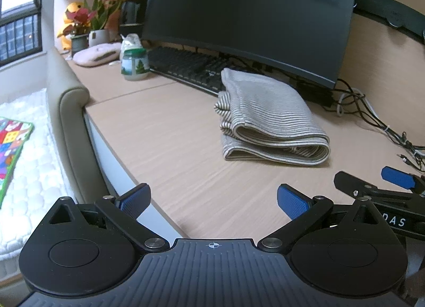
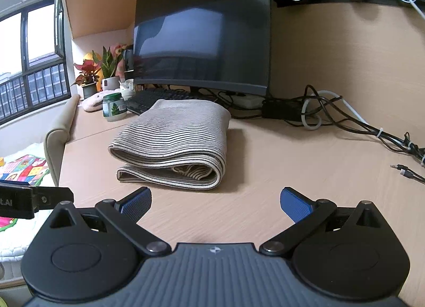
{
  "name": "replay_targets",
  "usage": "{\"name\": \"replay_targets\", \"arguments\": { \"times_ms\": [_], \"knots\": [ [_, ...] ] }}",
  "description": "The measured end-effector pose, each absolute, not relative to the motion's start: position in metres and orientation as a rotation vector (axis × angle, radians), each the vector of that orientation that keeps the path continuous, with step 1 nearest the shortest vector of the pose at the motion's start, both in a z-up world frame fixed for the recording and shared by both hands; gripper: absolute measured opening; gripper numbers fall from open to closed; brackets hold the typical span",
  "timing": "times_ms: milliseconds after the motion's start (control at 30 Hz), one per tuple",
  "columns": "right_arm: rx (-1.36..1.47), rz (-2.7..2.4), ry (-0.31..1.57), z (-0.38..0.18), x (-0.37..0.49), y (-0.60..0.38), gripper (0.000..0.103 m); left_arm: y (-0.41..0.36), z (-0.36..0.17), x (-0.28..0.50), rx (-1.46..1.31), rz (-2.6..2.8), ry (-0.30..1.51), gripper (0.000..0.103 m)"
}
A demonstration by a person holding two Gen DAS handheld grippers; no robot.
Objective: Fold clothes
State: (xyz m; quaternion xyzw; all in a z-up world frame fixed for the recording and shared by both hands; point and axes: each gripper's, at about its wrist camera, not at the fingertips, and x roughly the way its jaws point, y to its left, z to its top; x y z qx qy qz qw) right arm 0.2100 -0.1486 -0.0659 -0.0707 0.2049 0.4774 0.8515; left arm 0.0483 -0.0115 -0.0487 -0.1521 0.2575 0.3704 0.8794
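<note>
A grey-and-white striped garment (image 1: 268, 118) (image 2: 172, 144) lies folded into a thick stack on the wooden desk (image 1: 172, 147) (image 2: 292, 174), in front of the keyboard. My left gripper (image 1: 213, 202) hovers open near the desk's front edge, short of the garment, with nothing between its blue pads. My right gripper (image 2: 215, 204) is also open and empty, just in front of the garment's folded edge. The right gripper's fingers (image 1: 395, 178) show at the right of the left wrist view. Part of the left gripper (image 2: 34, 198) shows at the left edge of the right wrist view.
A dark monitor (image 1: 249, 14) (image 2: 202, 38) and black keyboard (image 1: 186, 65) stand behind the garment. A jar (image 1: 134, 63) (image 2: 114, 107), potted plants (image 1: 98, 22) and a plush toy crowd the back left. Tangled cables (image 2: 345, 121) run along the right. A padded bed edge (image 1: 71, 126) borders the desk's left side.
</note>
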Motion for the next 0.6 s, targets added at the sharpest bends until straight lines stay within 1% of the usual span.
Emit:
{"name": "replay_targets", "arguments": {
  "times_ms": [600],
  "knots": [
    [-0.168, 1.004, 0.407, -0.0652, 0.2048, -0.1486, 0.103, -0.0110, -0.0448, 0.0486, -0.289, 0.780, 0.533, 0.103]
  ]
}}
